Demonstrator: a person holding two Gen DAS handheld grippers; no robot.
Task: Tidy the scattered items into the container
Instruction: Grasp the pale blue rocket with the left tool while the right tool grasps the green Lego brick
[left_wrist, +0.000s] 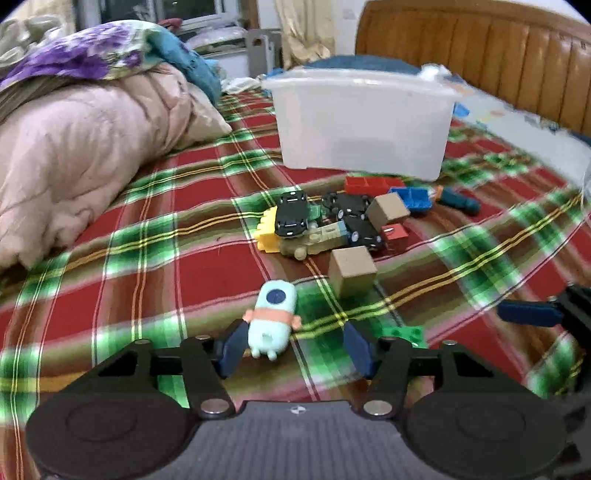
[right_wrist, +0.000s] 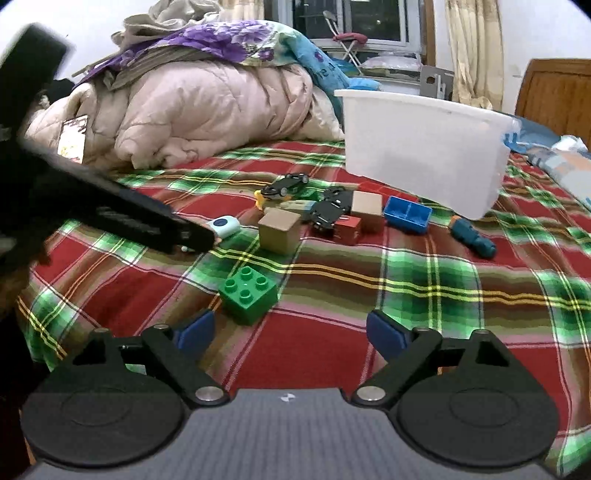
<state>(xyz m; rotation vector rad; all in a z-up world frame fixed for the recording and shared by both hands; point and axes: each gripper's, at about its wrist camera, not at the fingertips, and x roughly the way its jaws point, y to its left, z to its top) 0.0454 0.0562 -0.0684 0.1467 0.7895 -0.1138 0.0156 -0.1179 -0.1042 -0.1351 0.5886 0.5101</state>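
A clear plastic bin (left_wrist: 364, 122) stands on the plaid bed; it also shows in the right wrist view (right_wrist: 421, 151). My left gripper (left_wrist: 295, 345) is open around a pale blue toy figure (left_wrist: 272, 319), its fingers on either side without closing on it. My right gripper (right_wrist: 290, 332) is open and empty, just behind a green building brick (right_wrist: 248, 292). A pile of toys lies before the bin: black toy cars (left_wrist: 293, 214), wooden cubes (left_wrist: 352, 271), a yellow brick (left_wrist: 267, 230), red brick (left_wrist: 373, 184), blue brick (right_wrist: 407, 214) and a teal toy (right_wrist: 472, 236).
A rolled pink quilt (left_wrist: 85, 147) with floral bedding on top lies at the left. A wooden headboard (left_wrist: 480, 51) stands behind the bin. The left gripper's body (right_wrist: 110, 214) crosses the left of the right wrist view. The green brick (left_wrist: 404, 332) lies right of my left fingers.
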